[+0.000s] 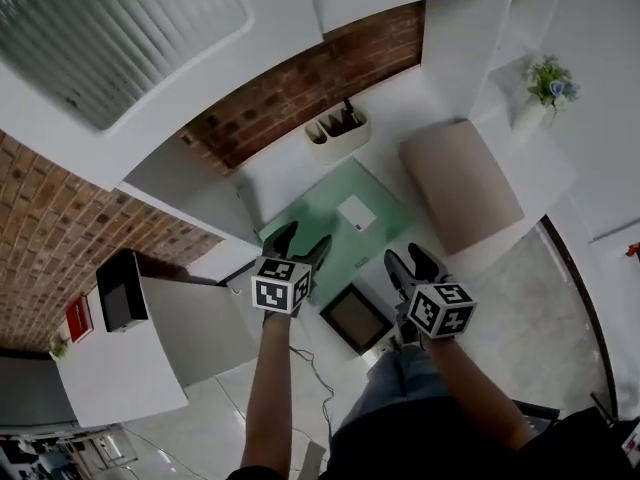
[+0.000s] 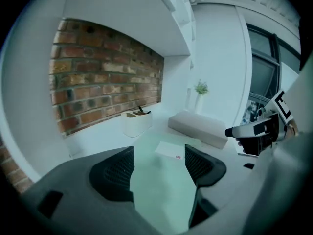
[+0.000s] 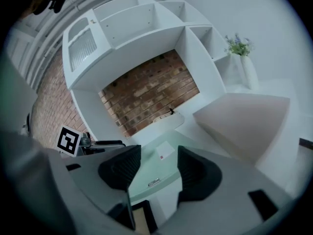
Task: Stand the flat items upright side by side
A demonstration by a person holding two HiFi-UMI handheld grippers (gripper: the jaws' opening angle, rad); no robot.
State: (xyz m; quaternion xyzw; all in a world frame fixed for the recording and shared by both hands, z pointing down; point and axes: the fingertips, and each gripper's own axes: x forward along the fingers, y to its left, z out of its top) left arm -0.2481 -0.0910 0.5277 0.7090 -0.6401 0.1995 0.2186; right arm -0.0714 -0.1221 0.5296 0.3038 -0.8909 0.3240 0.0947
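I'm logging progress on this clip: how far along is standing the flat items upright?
Done: nothing yet. The only flat item I can see, a white card, lies flat on the green mat, and nothing stands upright there. In hand: nothing. The left gripper and right gripper both have open, empty jaws and neither touches the card. Left: picking it up and standing it.

- The head view looked steeply down from well above the desk [image 1: 395, 123], with the green mat [image 1: 320, 203] at mid-frame and the brick wall [image 1: 300, 88] above it.
- The left gripper view sat low and close over the mat, facing along the left gripper [image 2: 159, 158] toward the wall at upper left.
- The right gripper view sat higher and further back, behind the right gripper [image 3: 159, 163], with the wall at centre.
- All three shared the mat, the white card [image 1: 357, 212] and the wall; each gripper view caught the other gripper at its edge.
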